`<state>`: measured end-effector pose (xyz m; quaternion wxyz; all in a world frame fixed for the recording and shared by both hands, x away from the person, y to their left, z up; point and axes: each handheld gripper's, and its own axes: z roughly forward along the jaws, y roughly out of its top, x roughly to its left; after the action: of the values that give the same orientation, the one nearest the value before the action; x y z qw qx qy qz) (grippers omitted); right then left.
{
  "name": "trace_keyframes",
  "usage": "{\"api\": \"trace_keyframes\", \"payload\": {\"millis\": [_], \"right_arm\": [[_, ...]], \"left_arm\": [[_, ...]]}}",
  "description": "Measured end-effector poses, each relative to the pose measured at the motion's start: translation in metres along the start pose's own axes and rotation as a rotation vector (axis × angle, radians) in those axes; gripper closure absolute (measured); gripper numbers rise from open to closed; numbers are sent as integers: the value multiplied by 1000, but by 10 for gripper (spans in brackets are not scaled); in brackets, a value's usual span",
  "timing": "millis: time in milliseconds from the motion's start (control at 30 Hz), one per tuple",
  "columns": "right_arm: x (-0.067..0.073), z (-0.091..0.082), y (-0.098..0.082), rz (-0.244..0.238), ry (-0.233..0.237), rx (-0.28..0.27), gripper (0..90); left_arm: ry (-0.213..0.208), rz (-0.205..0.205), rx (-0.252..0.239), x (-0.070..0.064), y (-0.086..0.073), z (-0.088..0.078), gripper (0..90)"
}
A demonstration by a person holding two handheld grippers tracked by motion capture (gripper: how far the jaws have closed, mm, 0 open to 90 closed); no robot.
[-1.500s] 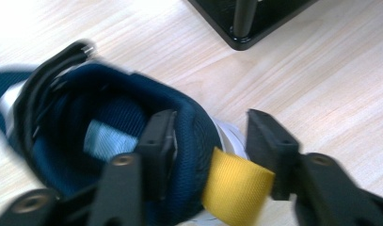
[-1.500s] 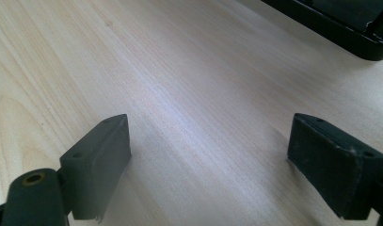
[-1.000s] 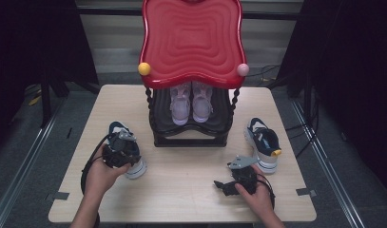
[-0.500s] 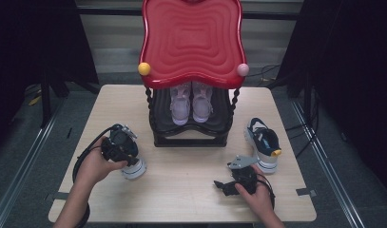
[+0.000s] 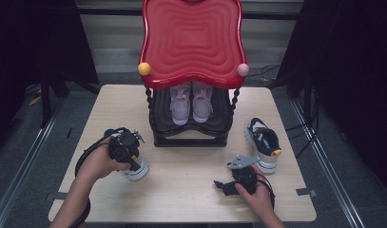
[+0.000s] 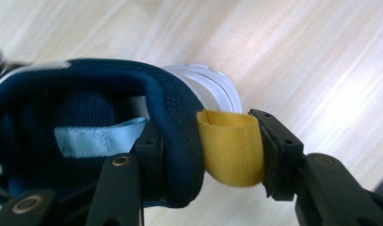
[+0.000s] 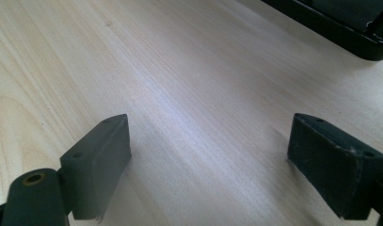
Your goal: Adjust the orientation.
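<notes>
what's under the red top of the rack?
Under the red top of the rack, a pair of pale pink shoes sits side by side on the black lower shelf, toes toward the camera. The top covers their heels and the shelf's back.

Four shoes in all: two pale pink ones (image 5: 191, 102) side by side on the rack's lower shelf, and two navy ones with white soles, one (image 5: 136, 167) at the left of the tabletop (image 5: 191, 190), one (image 5: 263, 145) at the right. One red-topped rack (image 5: 191, 42). Two balls on its corners, one yellow (image 5: 144, 69), one pink (image 5: 243, 70). Two grippers, left (image 5: 127, 149) and right (image 5: 229, 185).
</notes>
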<state>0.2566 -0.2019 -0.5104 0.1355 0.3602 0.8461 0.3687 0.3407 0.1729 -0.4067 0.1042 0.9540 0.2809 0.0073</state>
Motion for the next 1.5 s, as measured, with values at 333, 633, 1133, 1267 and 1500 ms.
{"api": "trace_keyframes", "payload": {"millis": [333, 633, 1133, 1267, 1500], "right_arm": [[0, 0, 0, 0, 0, 0, 130], [0, 0, 0, 0, 1, -2, 130], [0, 0, 0, 0, 0, 0, 130], [0, 0, 0, 0, 0, 0, 130], [0, 0, 0, 0, 0, 0, 130]], "left_arm": [[-65, -73, 97, 12, 13, 12, 562], [-107, -109, 120, 18, 16, 21, 625], [-144, -132, 155, 19, 18, 23, 689], [-156, -134, 157, 19, 19, 24, 723], [-161, -142, 166, 18, 21, 25, 752]]}}
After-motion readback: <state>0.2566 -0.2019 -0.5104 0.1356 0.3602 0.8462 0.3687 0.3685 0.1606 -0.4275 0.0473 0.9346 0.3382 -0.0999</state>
